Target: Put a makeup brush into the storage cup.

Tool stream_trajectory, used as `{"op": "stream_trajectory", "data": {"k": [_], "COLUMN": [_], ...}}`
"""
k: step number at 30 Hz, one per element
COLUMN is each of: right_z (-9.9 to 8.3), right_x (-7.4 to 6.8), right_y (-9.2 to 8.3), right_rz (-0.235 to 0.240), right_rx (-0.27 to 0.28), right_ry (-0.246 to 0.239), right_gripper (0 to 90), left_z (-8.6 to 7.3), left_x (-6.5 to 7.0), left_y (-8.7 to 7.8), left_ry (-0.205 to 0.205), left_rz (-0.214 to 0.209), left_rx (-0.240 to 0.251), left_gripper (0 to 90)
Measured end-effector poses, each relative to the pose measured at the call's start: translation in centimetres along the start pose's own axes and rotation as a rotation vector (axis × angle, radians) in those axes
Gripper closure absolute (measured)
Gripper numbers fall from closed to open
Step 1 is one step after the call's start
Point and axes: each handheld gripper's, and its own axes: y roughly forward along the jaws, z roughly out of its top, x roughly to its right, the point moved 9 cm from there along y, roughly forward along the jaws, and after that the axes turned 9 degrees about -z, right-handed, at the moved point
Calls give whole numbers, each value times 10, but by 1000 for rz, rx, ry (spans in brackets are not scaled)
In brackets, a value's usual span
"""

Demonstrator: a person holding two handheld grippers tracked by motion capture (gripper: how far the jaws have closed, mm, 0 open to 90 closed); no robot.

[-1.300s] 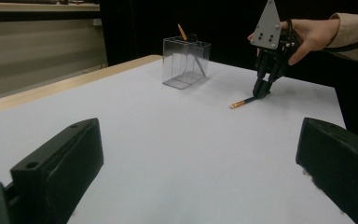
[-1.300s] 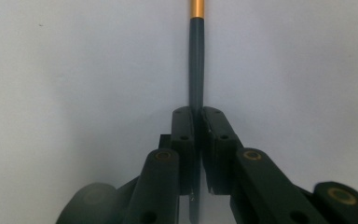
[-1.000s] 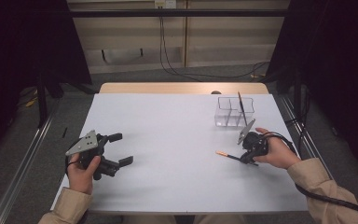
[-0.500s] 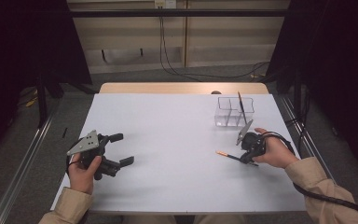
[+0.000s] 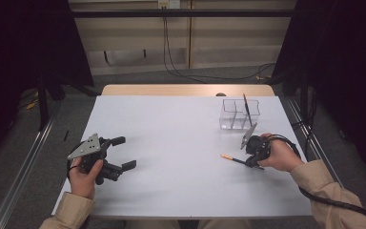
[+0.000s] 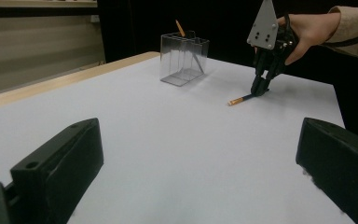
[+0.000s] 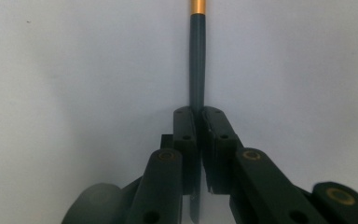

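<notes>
Scene: a white worktop [image 5: 181, 143] is seen from above, with a person's hands entering from the near edge.
Right hand-held gripper [image 5: 251, 161]: its jaws are clamped together on a dark pencil [image 7: 197, 60] with an orange end.
Pencil position: it lies flat on the worktop, near the right edge, its orange end [image 5: 226, 157] pointed toward the middle.
Holder: a clear divided holder [image 5: 238, 114] stands just beyond, with a pencil already leaning inside.
Left hand-held gripper [image 5: 124, 152]: it rests low at the left, jaws wide apart, nothing held.
Step in hand: the grasp appears made, the lift not yet begun.
Next move: the pencil would likely need to be raised, tipped upright and lowered into a compartment.
</notes>
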Motion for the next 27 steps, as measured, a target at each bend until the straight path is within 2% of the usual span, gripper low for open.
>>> {"op": "stream_trajectory", "data": {"k": [4, 5, 6, 10, 13, 16, 20, 24, 27], "right_z": [1, 1, 2, 2, 1, 2, 3, 4, 3], "right_x": [0, 1, 0, 0, 2, 0, 0, -1, -1], "right_y": [0, 0, 1, 1, 2, 1, 2, 1, 0], "right_rz": [6, 8, 8, 9, 13, 10, -9, -13, -10], "right_rx": [-16, -25, -33, -42, -33, -45, -47, -70, -64], "right_ry": [-2, -15, 6, 21, 9, 28, 7, -18, -29], "right_gripper": [847, 845, 843, 831, 831, 830, 847, 852, 854], "left_z": [0, -1, -1, -2, -2, -2, -1, -2, -1], "left_x": [0, 0, 0, 0, -1, 0, 0, -1, -1], "left_y": [0, 0, 0, 0, 1, 3, 3, 2, 0], "left_ry": [-5, -4, -3, -3, -5, -6, -5, -5, -4], "left_rz": [1, -1, 0, -1, -2, -4, -7, -3, -1], "left_rx": [2, 0, 0, -1, -3, -5, -3, -3, -1], "left_gripper": [7, 7, 7, 7, 7, 7, 7, 7, 7]}}
